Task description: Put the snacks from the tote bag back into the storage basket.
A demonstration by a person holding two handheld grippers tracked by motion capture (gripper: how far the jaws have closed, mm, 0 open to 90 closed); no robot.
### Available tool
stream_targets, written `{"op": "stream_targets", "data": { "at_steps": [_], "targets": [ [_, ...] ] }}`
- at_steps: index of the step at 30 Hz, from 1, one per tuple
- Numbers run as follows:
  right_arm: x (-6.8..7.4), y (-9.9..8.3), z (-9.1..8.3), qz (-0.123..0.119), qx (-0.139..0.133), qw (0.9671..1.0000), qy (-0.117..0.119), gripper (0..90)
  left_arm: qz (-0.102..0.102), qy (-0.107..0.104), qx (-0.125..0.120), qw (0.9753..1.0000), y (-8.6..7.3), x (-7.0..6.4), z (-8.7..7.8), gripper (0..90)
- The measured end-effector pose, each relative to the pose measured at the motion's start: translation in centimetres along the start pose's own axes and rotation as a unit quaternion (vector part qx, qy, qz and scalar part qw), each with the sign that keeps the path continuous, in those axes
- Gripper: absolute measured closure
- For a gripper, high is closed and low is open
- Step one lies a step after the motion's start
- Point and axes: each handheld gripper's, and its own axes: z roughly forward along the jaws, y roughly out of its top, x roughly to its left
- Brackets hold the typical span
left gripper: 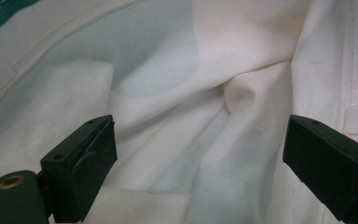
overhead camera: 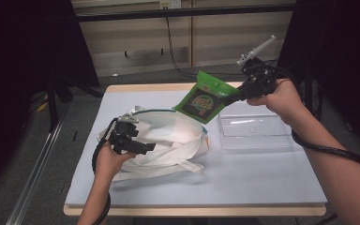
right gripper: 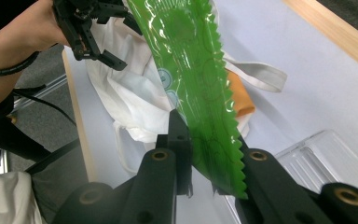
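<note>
A white cloth tote bag (overhead camera: pixel 173 136) lies slumped on the left half of the table, its mouth edged with a green band. My left gripper (overhead camera: pixel 143 146) rests at the bag's left side, open, with white fabric (left gripper: pixel 191 93) spread between its wide-apart jaws. My right gripper (overhead camera: pixel 228 97) is shut on a corner of a green snack pouch (overhead camera: pixel 200 99), which hangs tilted in the air over the bag's right end. In the right gripper view the pouch (right gripper: pixel 191 60) runs up from between the jaws. Something orange (right gripper: pixel 241 98) shows at the bag (right gripper: pixel 135 102) behind it.
A clear plastic tray (overhead camera: pixel 255 133) sits on the right half of the pale table (overhead camera: pixel 243 173), just below the right hand. The bag's straps (overhead camera: pixel 178 165) trail toward the front. Dark curtains flank the table, and a cable hangs behind it.
</note>
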Motion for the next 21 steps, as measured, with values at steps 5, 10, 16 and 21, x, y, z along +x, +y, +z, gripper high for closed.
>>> {"op": "stream_targets", "data": {
  "at_steps": [5,10,16,21],
  "targets": [
    [-0.3,-0.6,-0.8,0.004,0.000,1.0000,-0.006,81.0,0.001,-0.003,0.005,1.0000,0.1,-0.1,0.2,9.9],
    [-0.7,-1.1,-1.9,0.007,-0.004,0.9999,-0.012,81.0,-0.002,-0.005,0.000,1.0000,0.0,0.0,0.2,9.9],
    [-1.3,-2.4,-2.6,0.021,0.001,0.9995,-0.022,80.9,-0.003,-0.008,-0.002,1.0000,0.0,0.0,0.1,10.0],
    [-1.9,-3.4,-3.2,0.025,0.002,0.9992,-0.030,80.9,0.002,-0.005,0.001,1.0000,0.0,-0.1,0.1,10.0]
  ]
}}
